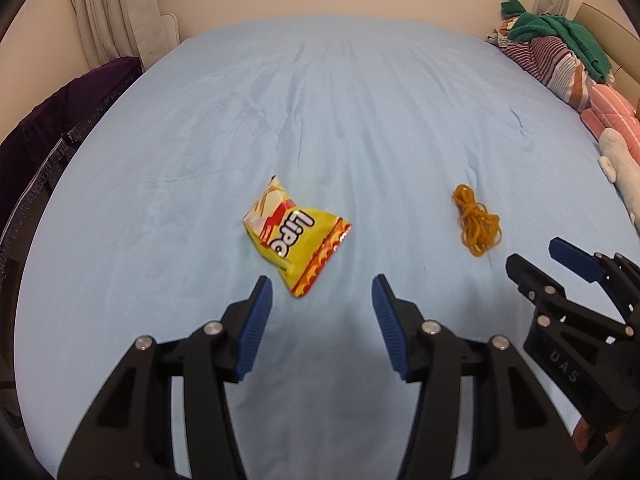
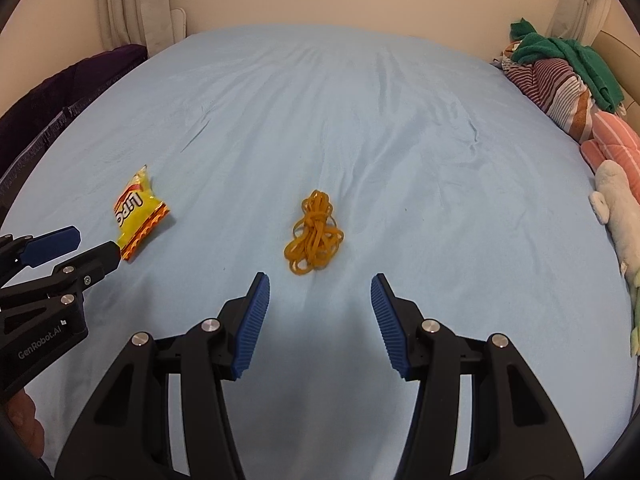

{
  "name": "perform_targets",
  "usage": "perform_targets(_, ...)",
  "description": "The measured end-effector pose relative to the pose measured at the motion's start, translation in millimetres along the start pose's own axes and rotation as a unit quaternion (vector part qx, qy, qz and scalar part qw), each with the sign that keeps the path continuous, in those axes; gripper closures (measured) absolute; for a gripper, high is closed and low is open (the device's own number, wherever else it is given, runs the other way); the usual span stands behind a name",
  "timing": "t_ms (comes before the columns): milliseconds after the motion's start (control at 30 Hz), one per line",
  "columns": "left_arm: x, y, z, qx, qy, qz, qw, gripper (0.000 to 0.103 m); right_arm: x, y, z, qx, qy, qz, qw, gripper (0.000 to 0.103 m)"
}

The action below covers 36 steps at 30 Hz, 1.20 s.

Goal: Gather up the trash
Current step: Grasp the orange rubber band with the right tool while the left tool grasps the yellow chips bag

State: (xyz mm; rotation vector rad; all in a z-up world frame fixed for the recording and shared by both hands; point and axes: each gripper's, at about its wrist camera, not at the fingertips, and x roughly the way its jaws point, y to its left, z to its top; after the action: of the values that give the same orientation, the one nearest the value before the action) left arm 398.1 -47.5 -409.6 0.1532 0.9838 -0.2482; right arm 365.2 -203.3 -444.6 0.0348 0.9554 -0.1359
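Left gripper [image 1: 322, 286]: jaws apart, just near of the snack bag [image 1: 294, 236].
Right gripper [image 2: 320, 284]: jaws apart, rubber bands [image 2: 315, 233] ahead.
Right view only: plush toy [image 2: 618, 216] far right, whole.
Bed [image 1: 320, 120]: nothing blocks either item.

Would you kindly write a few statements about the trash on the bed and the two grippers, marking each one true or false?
1. The left gripper is open and holds nothing. True.
2. The yellow snack packet is clamped between the right gripper's fingers. False: it lies free on the light blue bedsheet, ahead of the left gripper.
3. The bundle of orange rubber bands lies ahead of the right gripper. True.
4. The rubber bands rest on top of the snack packet. False: they lie apart, with bare sheet between them.
5. The right gripper is shut. False: its jaws stand wide open and empty.
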Motion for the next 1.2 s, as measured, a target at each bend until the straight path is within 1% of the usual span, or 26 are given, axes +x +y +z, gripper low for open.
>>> perform_targets(167,31.0,1.1,15.7,-0.001,-0.003,0.006,1.0000,0.050,32.8,-0.8,18.6,-0.010,-0.006,0.003,1.000,0.052)
perform_targets(267,50.7,1.5,20.8,0.001,0.001,0.013,0.9999,0.050,47.4,2.0,21.5,-0.017,-0.006,0.006,1.000,0.052)
perform_targets(333,61.0,0.7,19.4,0.008,0.003,0.026,0.9996,0.050,55.3,4.7,19.0,-0.022,-0.002,0.009,1.000,0.052)
perform_targets(400,67.0,-0.6,16.1,0.017,0.003,0.032,0.9993,0.053,62.7,7.5,14.6,-0.027,0.003,0.006,1.000,0.061)
perform_targets(433,70.1,-0.7,14.7,0.019,0.003,0.030,0.9994,0.057,65.5,8.0,12.3,-0.028,0.007,0.008,1.000,0.069)
perform_targets(467,72.3,-0.1,13.8,0.018,0.006,0.015,0.9997,0.065,67.5,7.7,10.4,-0.027,0.009,0.013,0.999,0.076)
perform_targets(500,71.6,-0.2,13.6,0.019,0.002,0.013,0.9997,0.066,66.7,7.8,9.3,-0.027,0.007,0.015,0.999,0.078)
perform_targets(567,68.8,-4.7,13.7,0.031,-0.002,0.008,0.9995,0.082,65.7,10.4,9.7,-0.031,0.004,0.017,0.999,0.087)
perform_targets(600,68.2,-6.5,13.7,0.035,-0.003,0.009,0.9993,0.085,64.6,10.8,10.0,-0.031,0.003,0.018,0.999,0.088)
perform_targets(633,68.3,-7.8,13.9,0.037,-0.003,0.007,0.9993,0.091,63.7,10.9,10.2,-0.030,0.004,0.021,0.999,0.088)
perform_targets(767,65.1,-6.8,16.8,0.034,-0.005,0.000,0.9994,0.098,56.9,9.1,12.5,-0.026,0.002,0.031,0.999,0.089)
perform_targets(900,55.4,-5.2,16.6,0.033,-0.010,-0.005,0.9994,0.100,46.1,13.6,13.5,-0.031,-0.002,0.038,0.999,0.089)
perform_targets(933,53.2,-5.4,16.8,0.032,-0.010,-0.006,0.9994,0.103,43.3,14.9,13.6,-0.032,-0.003,0.039,0.999,0.089)
perform_targets(1200,20.4,-9.1,3.7,0.036,-0.011,-0.008,0.9992,0.103,11.1,20.6,5.6,-0.036,0.000,0.051,0.998,0.089)
